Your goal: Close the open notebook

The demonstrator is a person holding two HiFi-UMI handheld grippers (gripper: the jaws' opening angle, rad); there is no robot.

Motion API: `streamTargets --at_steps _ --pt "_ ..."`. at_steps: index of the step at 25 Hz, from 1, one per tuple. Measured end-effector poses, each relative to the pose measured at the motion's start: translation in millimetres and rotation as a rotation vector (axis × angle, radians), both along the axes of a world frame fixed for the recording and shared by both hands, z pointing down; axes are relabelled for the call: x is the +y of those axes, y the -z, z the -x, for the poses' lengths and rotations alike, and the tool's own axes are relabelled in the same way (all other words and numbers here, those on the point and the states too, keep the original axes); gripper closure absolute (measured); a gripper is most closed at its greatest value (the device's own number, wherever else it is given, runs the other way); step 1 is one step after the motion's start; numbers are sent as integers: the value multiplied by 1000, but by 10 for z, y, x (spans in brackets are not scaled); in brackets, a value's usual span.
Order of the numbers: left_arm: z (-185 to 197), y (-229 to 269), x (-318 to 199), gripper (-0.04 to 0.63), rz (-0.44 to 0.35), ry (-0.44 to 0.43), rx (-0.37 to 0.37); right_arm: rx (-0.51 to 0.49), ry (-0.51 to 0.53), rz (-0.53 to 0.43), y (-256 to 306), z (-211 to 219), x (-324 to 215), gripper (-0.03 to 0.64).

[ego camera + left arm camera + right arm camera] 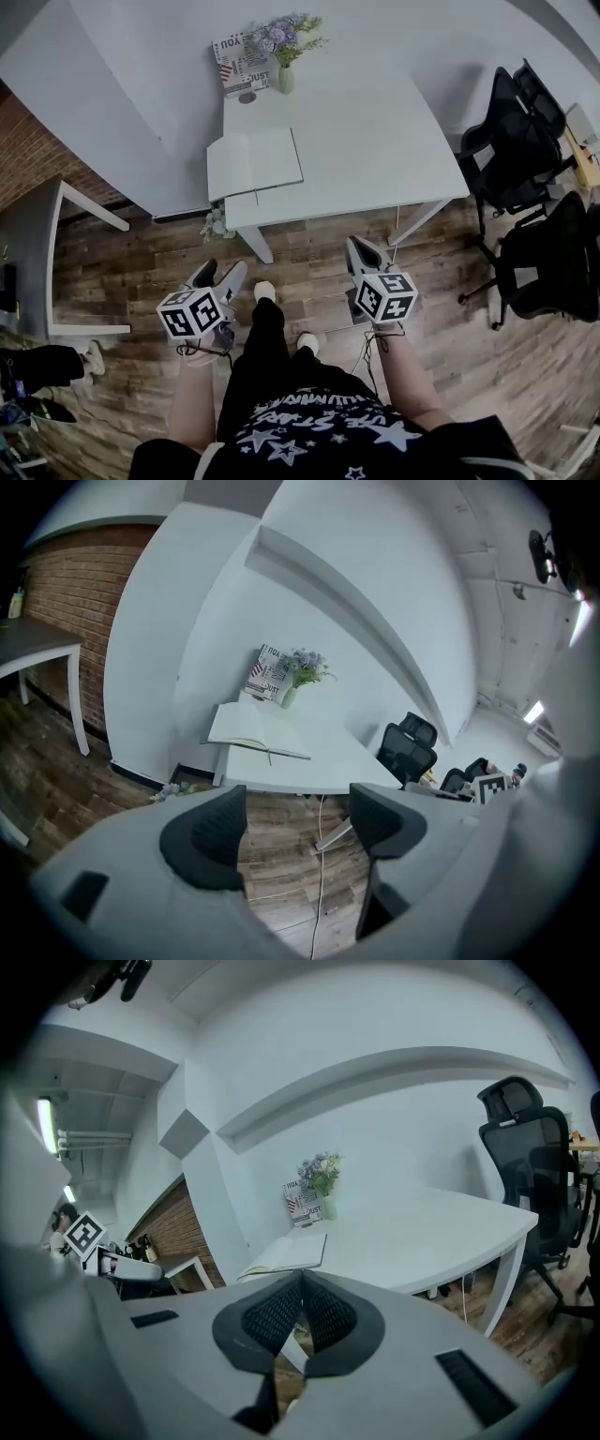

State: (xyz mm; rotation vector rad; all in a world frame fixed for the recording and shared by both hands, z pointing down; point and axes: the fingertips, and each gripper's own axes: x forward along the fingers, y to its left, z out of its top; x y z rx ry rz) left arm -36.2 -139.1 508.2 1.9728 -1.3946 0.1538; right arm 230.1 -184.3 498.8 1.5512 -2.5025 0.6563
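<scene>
An open notebook with white pages lies flat on the left part of a white table; it also shows as the notebook in the left gripper view and the notebook in the right gripper view. Both grippers hang well short of the table, over the wooden floor by the person's legs. My left gripper is open with a wide gap and nothing between its fingers. My right gripper has its pads pressed together, empty.
A vase of flowers and a printed card stand at the table's far edge. Black office chairs sit to the right. A second white table and a brick wall are at the left. A cable lies on the floor.
</scene>
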Motion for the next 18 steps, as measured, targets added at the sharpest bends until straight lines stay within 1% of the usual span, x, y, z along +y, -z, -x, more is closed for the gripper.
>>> streamTargets --at_steps 4,7,11,18 --pt "17 -125 -245 250 19 -3 53 21 -14 6 -9 -17 -151 614" --pt "119 -257 -481 250 45 22 109 53 -12 8 -5 8 -334 614" --pt "302 -446 -844 250 95 63 196 82 -20 14 20 87 -683 614" --pt "638 -734 -1443 250 159 102 278 119 -10 32 60 375 -1393 614"
